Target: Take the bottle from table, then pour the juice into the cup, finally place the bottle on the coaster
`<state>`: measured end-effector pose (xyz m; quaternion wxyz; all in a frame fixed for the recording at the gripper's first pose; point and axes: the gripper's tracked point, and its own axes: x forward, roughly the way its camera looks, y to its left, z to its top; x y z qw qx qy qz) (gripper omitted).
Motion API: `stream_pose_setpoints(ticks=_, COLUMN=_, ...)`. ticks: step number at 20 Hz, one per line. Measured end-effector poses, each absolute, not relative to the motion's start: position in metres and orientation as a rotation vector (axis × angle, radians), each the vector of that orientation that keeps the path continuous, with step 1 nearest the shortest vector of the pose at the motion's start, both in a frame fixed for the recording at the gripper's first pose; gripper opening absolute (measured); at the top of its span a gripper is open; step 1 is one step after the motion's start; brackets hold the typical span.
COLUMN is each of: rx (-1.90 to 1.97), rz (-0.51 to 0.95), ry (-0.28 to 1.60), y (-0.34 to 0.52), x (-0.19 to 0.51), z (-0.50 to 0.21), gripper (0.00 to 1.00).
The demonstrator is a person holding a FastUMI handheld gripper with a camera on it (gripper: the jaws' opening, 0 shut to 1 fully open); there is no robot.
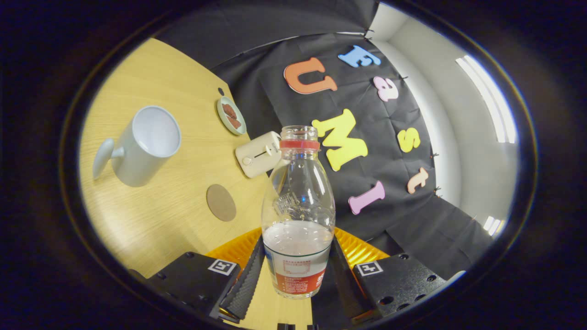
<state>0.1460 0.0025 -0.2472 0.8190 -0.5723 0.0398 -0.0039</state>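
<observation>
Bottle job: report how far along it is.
Done: the bottle is off the table, clamped between both fingers, cap off. In hand: it is being carried tilted, juice in it. Left: the white cup looks empty, so pouring remains, then setting the bottle on the round coaster.

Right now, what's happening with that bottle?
A person's handheld gripper has its two fingers pressed on the sides of a clear bottle and holds it up, tilted over the wooden table. The bottle has no cap on and is partly full of pale juice. The white cup sits beyond the fingers and looks empty, so no pouring has happened yet. A round brown coaster lies between the cup and the bottle. Further back are a small toaster and a little plate.
</observation>
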Motion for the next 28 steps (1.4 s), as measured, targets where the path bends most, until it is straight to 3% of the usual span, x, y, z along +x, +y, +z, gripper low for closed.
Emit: stream_pose_setpoints(ticks=28, rx=-1.764, rz=-0.045, ry=-0.104, y=0.038, x=0.134, z=-0.24, gripper=0.8)
